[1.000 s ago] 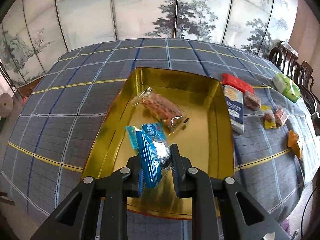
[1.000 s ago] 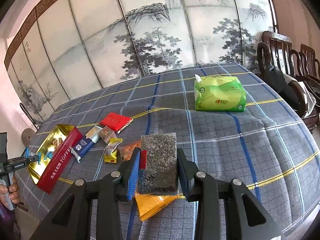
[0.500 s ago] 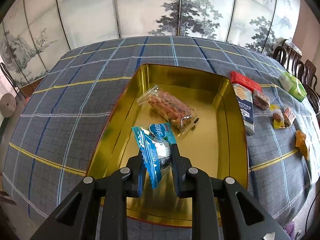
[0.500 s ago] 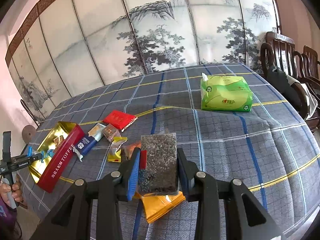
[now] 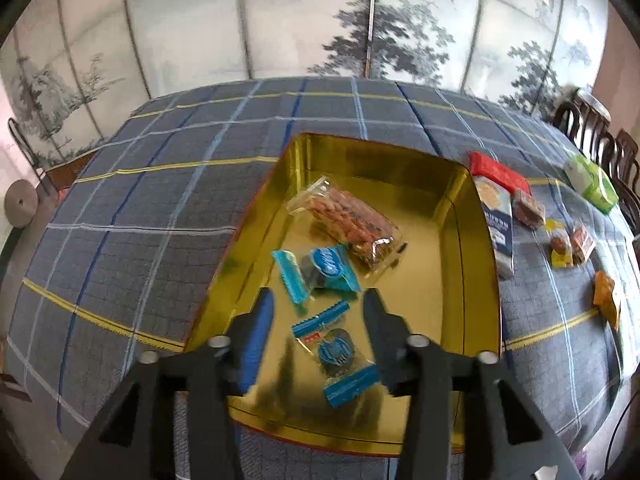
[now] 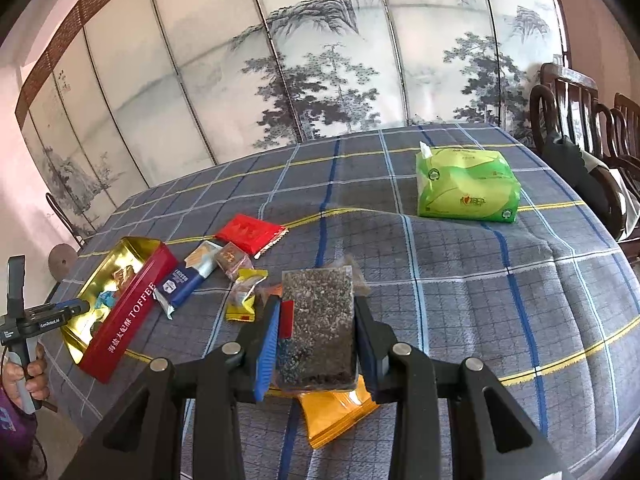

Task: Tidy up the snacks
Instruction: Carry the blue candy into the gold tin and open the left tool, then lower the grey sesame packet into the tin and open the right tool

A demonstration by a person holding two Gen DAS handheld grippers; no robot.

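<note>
Gold tin (image 5: pixel 460 240): lay open on the checked tablecloth (image 5: pixel 160 208), gilt inside, red outside with "TOFFEE" lettering; landmark for all below.
Left gripper (image 5: pixel 318 312): hung over the tin's near end, jaws opening, nothing pressed between them.
Blue-wrapped snack (image 5: pixel 316 270): loose on the tin's floor just beyond the left fingertips, its reflection in the gilt below.
Clear peanut bag (image 5: pixel 346 222): inside the tin, nearer its far end, touching the blue wrapper's corner.
Right gripper (image 6: pixel 316 320): well to the right of the tin, fingers clamped on a clear pack of dark seeds (image 6: pixel 318 320), held above an orange packet (image 6: pixel 336 412).
Loose snacks: blue-and-white bar (image 6: pixel 184 280) just beside the tin's red wall; red packet (image 6: pixel 250 234), brown square (image 6: pixel 232 260) and yellow wrapper (image 6: pixel 244 296) a little farther right.
Green tissue pack (image 6: pixel 466 186): far from the tin, toward the chairs.
</note>
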